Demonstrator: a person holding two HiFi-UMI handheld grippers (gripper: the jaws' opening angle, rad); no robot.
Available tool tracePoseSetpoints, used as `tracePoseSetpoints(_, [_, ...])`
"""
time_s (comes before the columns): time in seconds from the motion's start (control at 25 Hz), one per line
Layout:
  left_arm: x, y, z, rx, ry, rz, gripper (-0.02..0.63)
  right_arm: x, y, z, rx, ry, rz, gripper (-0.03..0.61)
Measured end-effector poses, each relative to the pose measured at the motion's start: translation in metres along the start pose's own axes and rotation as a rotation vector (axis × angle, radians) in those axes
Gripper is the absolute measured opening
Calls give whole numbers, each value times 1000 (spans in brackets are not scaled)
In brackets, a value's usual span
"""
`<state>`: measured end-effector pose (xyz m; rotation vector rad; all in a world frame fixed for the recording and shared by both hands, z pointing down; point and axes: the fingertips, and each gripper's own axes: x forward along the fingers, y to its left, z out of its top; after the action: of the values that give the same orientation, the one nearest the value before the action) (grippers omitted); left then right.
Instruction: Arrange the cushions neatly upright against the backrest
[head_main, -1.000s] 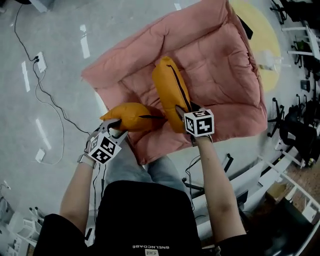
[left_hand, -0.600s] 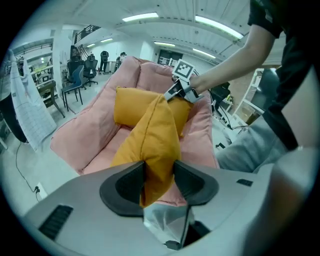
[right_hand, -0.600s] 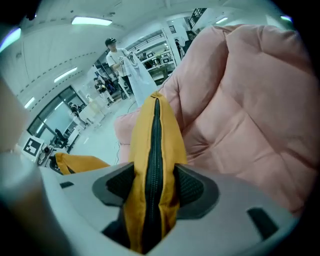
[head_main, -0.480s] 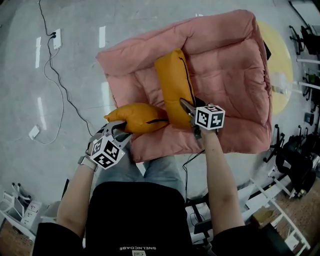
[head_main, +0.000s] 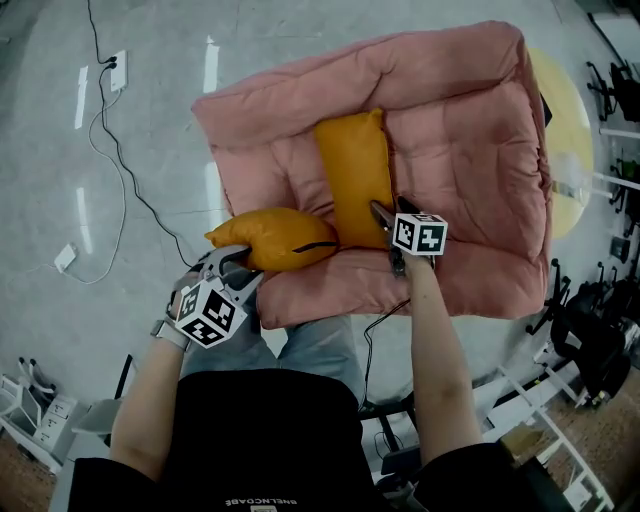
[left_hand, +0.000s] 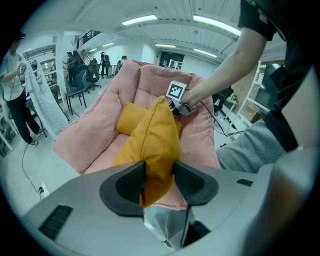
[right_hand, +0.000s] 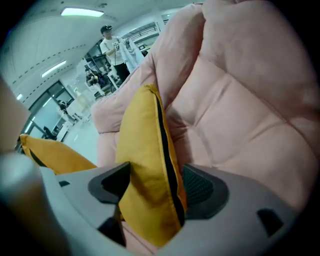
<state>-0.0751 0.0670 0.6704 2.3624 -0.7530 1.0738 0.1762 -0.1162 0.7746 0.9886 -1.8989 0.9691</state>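
Head view
- Sofa (head_main: 470, 150): pink, padded, on the floor; backrest (head_main: 420, 65) along the far edge, away from the person.
- Right cushion (head_main: 355, 175): orange, lies on the seat, long axis running from the front edge toward the backrest; far end close to the backrest, not yet stood up against it.
- Left cushion (head_main: 275, 238): orange, sits at the front left corner of the sofa, long axis across the seat, well apart from the backrest; one end just beside the right cushion's near end.
- Right tongs (head_main: 385, 215): at the near end of the right cushion, aimed down and toward the backrest.
- Left tongs (head_main: 232, 268): at the near corner of the left cushion.
- Key relation: backrest straight ahead of both tongs; right hand nearer to it, so probably a matter of tipping the right cushion's far end up and back first.

Left gripper view
- Left tongs (left_hand: 159, 177): clamped on a corner of the left cushion (left_hand: 152, 142), fabric pinched narrow between the pads.
- Beyond: right cushion (left_hand: 131, 117) deeper in the seat, right tongs (left_hand: 175, 106) at its end, backrest (left_hand: 160, 80) behind.

Right gripper view
- Right tongs (right_hand: 152, 182): just been opening; stand apart with the zipped edge of the right cushion (right_hand: 145, 165) between them, fabric brushing the pads but showing no pinch, so judged a loosened hold.
- Ahead: cushion's long axis straight on toward the pink quilting (right_hand: 235, 115); left cushion (right_hand: 55, 155) off to the side.
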Motion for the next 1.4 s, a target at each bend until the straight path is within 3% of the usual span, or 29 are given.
tracePoseSetpoints(0.16, [0,-1,-1,0,5,0,195,-17,-2,21,1,-79,-102,370])
tracePoseSetpoints(0.28, [0,-1,1,3,6,3,195,-12,19,35,-123,-79,-140,419])
tracePoseSetpoints(0.44, [0,-1,1,0,4,10,195,13,49,51,-325,-29,-188,430])
tracePoseSetpoints(0.68, [1,4,0,-21,8,32,195,60,50,63,-477,81,-289,506])
tracePoseSetpoints(0.88, [1,4,2,-29,1,46,195,79,38,48,-607,207,-284,500])
tracePoseSetpoints(1.0, [1,4,0,-34,2,46,195,78,42,42,-668,263,-241,454])
tracePoseSetpoints(1.2, [3,3,-2,-48,4,52,195,90,38,38,-782,304,-208,437])
tracePoseSetpoints(1.28, [3,7,-3,-55,6,58,195,95,35,43,-799,297,-200,437])
tracePoseSetpoints(1.4, [4,11,-2,-56,-2,67,195,95,34,46,-740,260,-171,444])
